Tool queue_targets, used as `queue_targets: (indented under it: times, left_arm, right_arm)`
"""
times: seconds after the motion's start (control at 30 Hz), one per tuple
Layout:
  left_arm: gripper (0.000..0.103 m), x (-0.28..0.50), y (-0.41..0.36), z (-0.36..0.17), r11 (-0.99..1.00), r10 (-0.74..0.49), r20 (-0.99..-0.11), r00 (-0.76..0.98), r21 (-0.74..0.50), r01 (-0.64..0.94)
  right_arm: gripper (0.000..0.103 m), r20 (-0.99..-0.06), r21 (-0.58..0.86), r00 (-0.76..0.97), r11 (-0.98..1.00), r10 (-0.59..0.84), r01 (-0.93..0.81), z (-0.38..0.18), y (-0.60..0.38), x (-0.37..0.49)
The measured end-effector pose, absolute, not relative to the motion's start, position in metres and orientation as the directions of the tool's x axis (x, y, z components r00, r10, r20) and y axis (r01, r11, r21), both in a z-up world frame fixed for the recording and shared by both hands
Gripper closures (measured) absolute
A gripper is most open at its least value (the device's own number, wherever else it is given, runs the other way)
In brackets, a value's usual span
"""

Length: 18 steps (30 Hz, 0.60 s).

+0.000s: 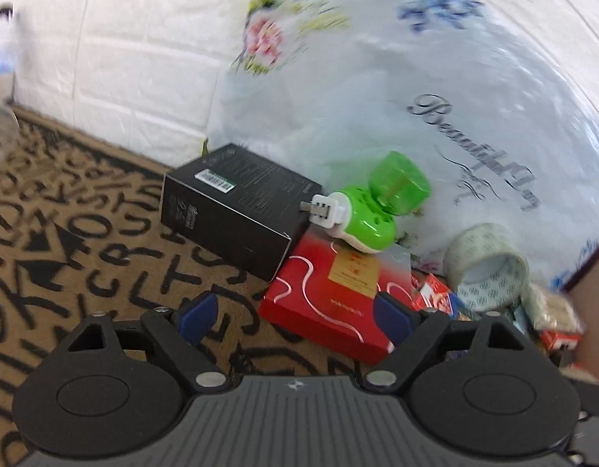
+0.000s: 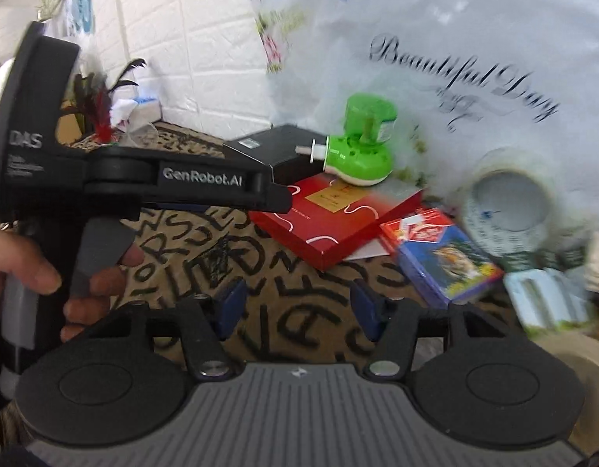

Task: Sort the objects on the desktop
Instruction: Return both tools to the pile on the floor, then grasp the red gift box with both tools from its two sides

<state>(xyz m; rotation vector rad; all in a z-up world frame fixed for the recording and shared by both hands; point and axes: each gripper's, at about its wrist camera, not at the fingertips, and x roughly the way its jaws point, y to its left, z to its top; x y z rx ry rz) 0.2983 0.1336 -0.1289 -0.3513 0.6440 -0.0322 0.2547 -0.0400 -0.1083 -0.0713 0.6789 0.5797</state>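
Both the left hand-held gripper [image 1: 295,313] and right hand-held gripper [image 2: 297,305] were open and empty. The green plug-in vaporizer [image 1: 371,210], apparently light, rigid plastic, perched loosely on the red box [image 1: 330,295]; its wider base offered the grasp.

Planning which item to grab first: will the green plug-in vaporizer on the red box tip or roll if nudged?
Likely yes: the green vaporizer lies sideways on its rounded body atop the red box. Its bottle probably makes it top-heavy.

"Beautiful Day" script on white plastic bag [image 2: 474,89]; "GenRobot.AI", "DAS" on left tool [image 2: 256,190].
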Motion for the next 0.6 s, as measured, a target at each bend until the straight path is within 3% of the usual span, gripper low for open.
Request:
queue_targets:
  times: [0.2,0.27,0.37,0.6]
  left_arm:
    - [0.033,0.319,0.137,-0.140,0.943,-0.144,-0.596,0.790,-0.326,-0.074]
    - [0.051,0.319,0.136,-0.139,0.941,-0.165,-0.590,0.790,-0.333,-0.053]
    - [0.051,0.313,0.130,-0.136,0.945,-0.162,-0.588,0.792,-0.324,-0.046]
    - [0.051,0.273,0.113,-0.128,0.958,-0.170,-0.603,0.780,-0.286,-0.012]
  right_arm:
    - [0.055,-0.627,0.160,0.610,0.846,0.485,-0.508,-0.121,-0.031,0.283]
    - [0.056,-0.632,0.152,0.613,0.852,0.474,-0.502,-0.123,-0.029,0.287]
    - [0.065,-0.636,0.142,0.621,0.861,0.458,-0.489,-0.121,-0.031,0.287]
    - [0.065,-0.642,0.139,0.610,0.853,0.464,-0.503,-0.116,-0.044,0.268]
